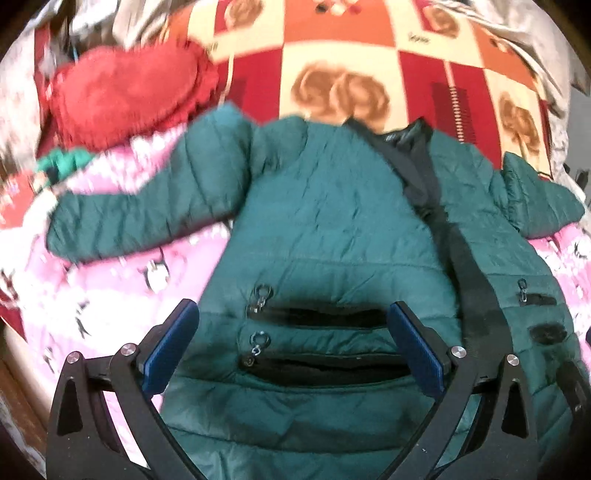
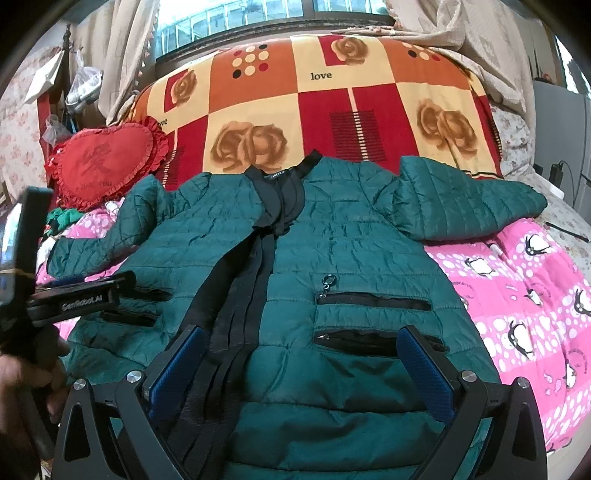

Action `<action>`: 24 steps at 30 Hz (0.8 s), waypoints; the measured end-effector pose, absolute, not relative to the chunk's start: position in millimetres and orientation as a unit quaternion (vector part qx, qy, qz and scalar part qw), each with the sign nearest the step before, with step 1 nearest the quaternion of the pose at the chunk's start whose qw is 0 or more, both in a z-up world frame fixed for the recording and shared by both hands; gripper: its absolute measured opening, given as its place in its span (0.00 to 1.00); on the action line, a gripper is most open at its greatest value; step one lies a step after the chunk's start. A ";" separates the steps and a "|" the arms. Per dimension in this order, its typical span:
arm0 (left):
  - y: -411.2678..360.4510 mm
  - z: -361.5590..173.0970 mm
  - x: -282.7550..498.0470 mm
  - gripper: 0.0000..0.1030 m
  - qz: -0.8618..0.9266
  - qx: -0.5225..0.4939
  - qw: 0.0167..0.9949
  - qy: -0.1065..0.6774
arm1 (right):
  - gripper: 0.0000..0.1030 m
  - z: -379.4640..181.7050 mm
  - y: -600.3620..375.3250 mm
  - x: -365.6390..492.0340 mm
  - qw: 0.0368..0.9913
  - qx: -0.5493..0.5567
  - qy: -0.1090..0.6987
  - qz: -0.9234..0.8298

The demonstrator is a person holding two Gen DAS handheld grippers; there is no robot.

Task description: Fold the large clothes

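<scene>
A dark green quilted jacket (image 2: 354, 243) lies spread face up on the bed, black placket and collar (image 2: 273, 192) running down its middle, both sleeves out to the sides. My left gripper (image 1: 293, 325) stands open above the jacket's (image 1: 325, 206) left front panel, over its two zipped pockets (image 1: 317, 317). My right gripper (image 2: 301, 350) is open too, hovering over the lower right panel beside the placket, with two pockets (image 2: 373, 302) ahead. The left gripper (image 2: 74, 291) shows at the left edge of the right wrist view, held by a hand (image 2: 22, 384).
A pink penguin-print blanket (image 2: 524, 306) lies under the jacket. A red heart-shaped cushion (image 2: 103, 162) sits at the left by the sleeve. Behind is a rose-patterned red and orange blanket (image 2: 332, 107), then curtains (image 2: 491, 44) and a window (image 2: 236, 18). A pen-like object (image 2: 567, 230) lies far right.
</scene>
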State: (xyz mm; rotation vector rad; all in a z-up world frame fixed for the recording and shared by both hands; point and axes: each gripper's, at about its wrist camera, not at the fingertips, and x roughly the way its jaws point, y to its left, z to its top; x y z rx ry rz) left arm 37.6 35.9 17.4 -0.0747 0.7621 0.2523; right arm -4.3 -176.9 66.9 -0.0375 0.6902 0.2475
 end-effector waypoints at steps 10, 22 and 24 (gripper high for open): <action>22.7 19.5 34.6 1.00 0.151 0.009 0.923 0.355 | 1.00 67.4 -177.7 -4.0 0.933 -0.013 0.339 0.121; 26.8 14.9 37.3 0.99 0.149 -0.011 0.919 0.365 | 1.00 67.4 -178.1 -4.4 0.933 -0.012 0.338 0.120; 27.4 14.6 37.4 0.99 0.148 -0.012 0.919 0.366 | 1.00 67.3 -178.3 -4.4 0.933 -0.012 0.338 0.121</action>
